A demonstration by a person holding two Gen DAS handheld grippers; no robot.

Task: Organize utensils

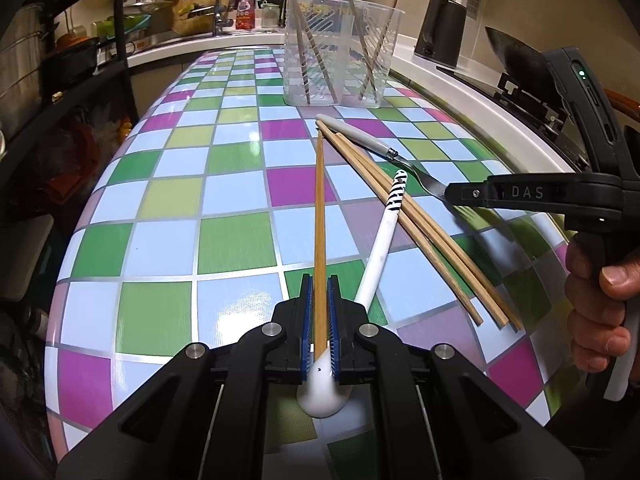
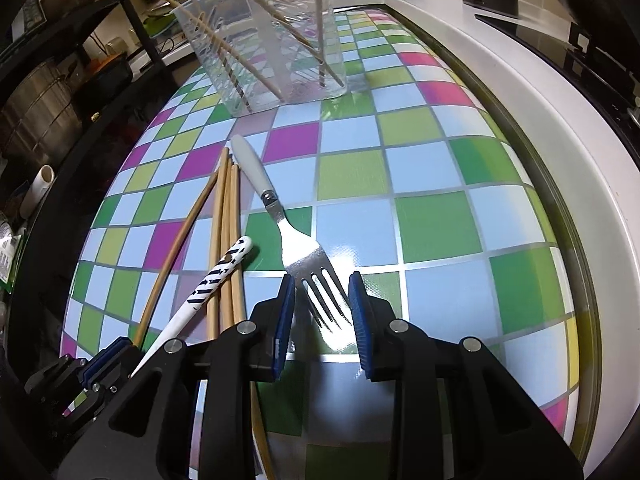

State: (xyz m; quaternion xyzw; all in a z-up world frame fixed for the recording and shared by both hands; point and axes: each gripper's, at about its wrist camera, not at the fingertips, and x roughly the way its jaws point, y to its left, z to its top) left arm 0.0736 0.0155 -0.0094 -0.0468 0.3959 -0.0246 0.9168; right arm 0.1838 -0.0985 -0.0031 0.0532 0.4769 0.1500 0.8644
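Note:
My left gripper (image 1: 319, 280) is shut on one wooden chopstick (image 1: 319, 216), its far tip resting by the other utensils. A white ceramic spoon (image 1: 380, 256) lies under the jaws. Three loose chopsticks (image 1: 404, 216) lie beside it. A fork with a grey handle (image 2: 260, 176) lies on the checkered table (image 2: 436, 220); its tines (image 2: 324, 292) sit between the open jaws of my right gripper (image 2: 322, 284). The right gripper also shows in the left wrist view (image 1: 460, 194), over the fork head. A clear plastic holder (image 1: 340, 48) with several chopsticks stands at the back.
A black kettle (image 1: 440, 28) and a wok on the stove (image 1: 516, 64) stand right of the table beyond a white counter edge (image 2: 560, 152). A sink with dishes (image 1: 192, 12) is at the far left. A dark shelf rack (image 2: 60, 80) flanks the left side.

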